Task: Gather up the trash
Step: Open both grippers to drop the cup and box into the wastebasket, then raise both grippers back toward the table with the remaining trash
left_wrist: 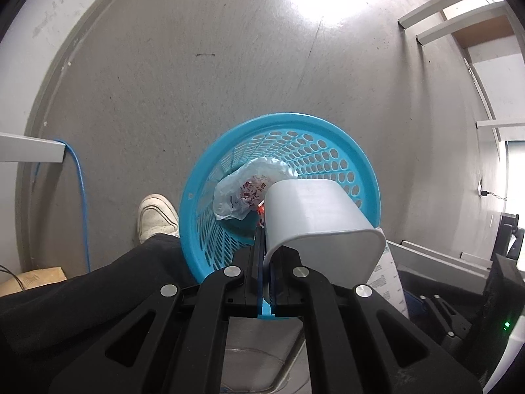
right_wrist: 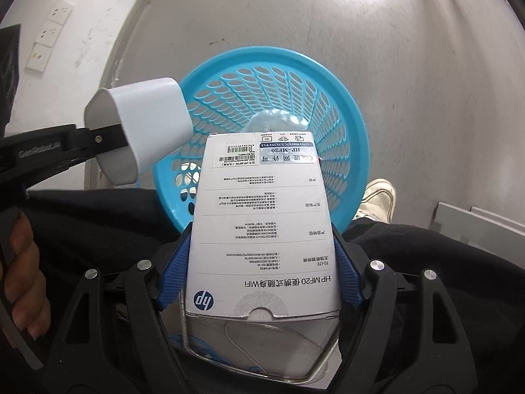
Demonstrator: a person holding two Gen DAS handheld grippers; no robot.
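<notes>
Both wrist cams face steeply down at floor, close over blue basket (left_wrist: 331,138) (right_wrist: 331,98); basket, shoe shared.

We see the basket (right_wrist: 341,121) mouth open on its far side above the crumpled bag (left_wrist: 249,187); the cup (right_wrist: 147,128) and box (right_wrist: 262,229) crowd its near rim.

Grey floor (left_wrist: 197,82). White shoe (left_wrist: 157,217) and black trouser leg (left_wrist: 98,282) at lower left. Blue cable (left_wrist: 80,184) hangs along wall. Wall sockets (right_wrist: 49,39) upper left. Brown cardboard (left_wrist: 36,277) at lower-left edge.
</notes>
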